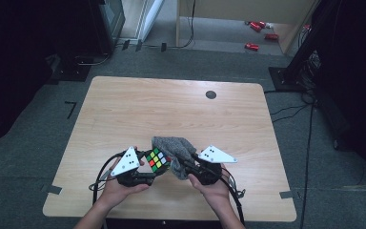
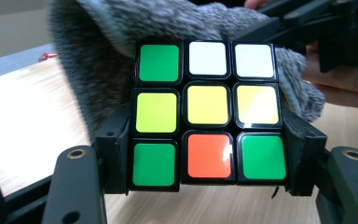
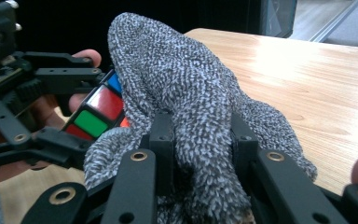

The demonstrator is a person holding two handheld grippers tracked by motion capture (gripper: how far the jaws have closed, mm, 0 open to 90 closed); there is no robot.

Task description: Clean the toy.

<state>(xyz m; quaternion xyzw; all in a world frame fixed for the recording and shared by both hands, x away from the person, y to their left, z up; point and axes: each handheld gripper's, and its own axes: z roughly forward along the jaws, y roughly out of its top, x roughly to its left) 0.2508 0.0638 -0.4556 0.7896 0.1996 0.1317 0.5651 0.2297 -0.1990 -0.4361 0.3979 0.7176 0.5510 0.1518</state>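
I'm clamping the cube (image 2: 207, 116) in the left gripper (image 1: 145, 177), right gripper (image 3: 200, 140) pinching the cloth (image 3: 186, 98); wiping firmly, keeping the cube square.

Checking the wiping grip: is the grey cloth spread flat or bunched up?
Bunched. The grey cloth is pinched into a wad between the right gripper's jaws, draping against the cube clamped in the left gripper.

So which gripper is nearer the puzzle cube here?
Left. The left gripper clamps the puzzle cube between its jaws; the right gripper holds the grey cloth draped against it.
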